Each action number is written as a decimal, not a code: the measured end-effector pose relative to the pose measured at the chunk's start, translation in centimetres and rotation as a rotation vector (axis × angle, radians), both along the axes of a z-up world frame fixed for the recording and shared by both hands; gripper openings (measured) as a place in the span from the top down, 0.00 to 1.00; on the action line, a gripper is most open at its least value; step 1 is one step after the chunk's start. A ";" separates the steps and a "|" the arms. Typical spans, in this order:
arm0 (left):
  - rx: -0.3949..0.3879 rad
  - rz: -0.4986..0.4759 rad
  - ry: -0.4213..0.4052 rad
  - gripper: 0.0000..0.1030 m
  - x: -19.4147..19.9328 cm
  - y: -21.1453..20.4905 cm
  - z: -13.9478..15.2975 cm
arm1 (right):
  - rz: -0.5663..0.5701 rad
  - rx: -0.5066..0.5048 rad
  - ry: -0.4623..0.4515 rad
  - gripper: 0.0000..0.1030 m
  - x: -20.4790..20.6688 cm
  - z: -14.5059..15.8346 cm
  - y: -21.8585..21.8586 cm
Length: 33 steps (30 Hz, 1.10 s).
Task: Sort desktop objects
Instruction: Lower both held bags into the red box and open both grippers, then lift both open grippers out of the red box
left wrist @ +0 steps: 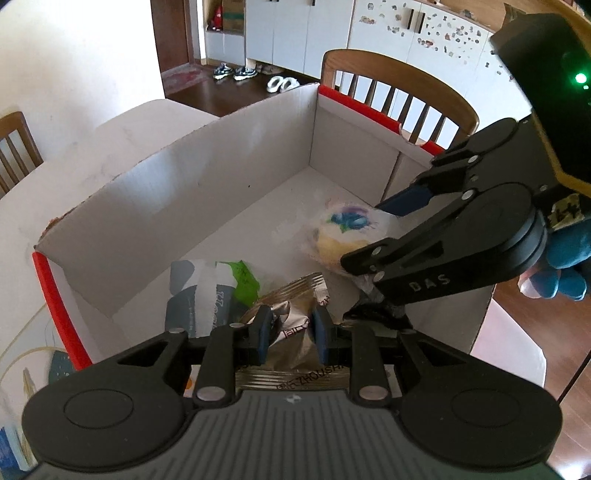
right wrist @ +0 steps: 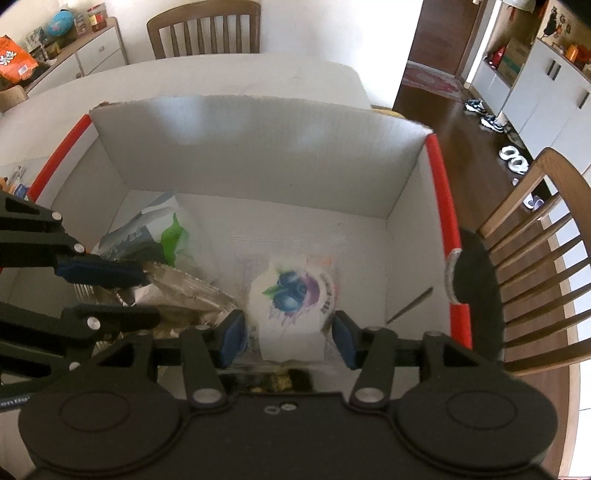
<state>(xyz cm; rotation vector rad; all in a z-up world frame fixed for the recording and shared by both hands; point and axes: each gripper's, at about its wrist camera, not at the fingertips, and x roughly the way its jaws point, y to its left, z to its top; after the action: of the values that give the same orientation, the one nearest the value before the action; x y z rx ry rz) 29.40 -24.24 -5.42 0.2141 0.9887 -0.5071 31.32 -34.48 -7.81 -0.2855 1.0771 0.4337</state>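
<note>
The left hand-held gripper (left wrist: pixel 290 330) pinches a silver snack packet (left wrist: pixel 291 321) low inside the cardboard box (right wrist: pixel 255 147). Beside it, the right hand-held gripper (right wrist: pixel 288 334) straddles a blueberry pastry pack (right wrist: pixel 290 299), pads standing clear. A green-and-white pouch (right wrist: pixel 162 229) lies behind. The box stands on the bench (right wrist: pixel 221 74); wooden chairs (right wrist: pixel 205 27) stand beyond.

Daylit room: white surface (right wrist: pixel 258 74) flanked by slatted wooden chairs (right wrist: pixel 535 266), dark wood floor (right wrist: pixel 436 118), white cabinets (left wrist: pixel 295 33), shoes (left wrist: pixel 236 72) beside them.
</note>
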 end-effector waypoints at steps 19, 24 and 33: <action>-0.074 0.032 -0.052 0.38 -2.0 1.2 3.2 | -0.028 0.108 -0.044 0.37 -2.0 4.2 -1.4; -0.088 0.045 -0.069 0.38 -2.9 1.8 4.3 | -0.040 0.142 -0.062 0.36 -3.2 5.7 -1.8; -0.121 0.058 -0.091 0.28 -4.7 2.9 5.6 | -0.056 0.159 -0.109 0.21 -5.2 7.5 -1.7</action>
<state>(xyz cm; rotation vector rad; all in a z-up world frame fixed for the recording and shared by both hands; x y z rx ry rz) 24.70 -21.39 0.15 0.0995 0.8702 -0.4982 26.08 -36.18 -0.29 -0.1362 0.9358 0.4460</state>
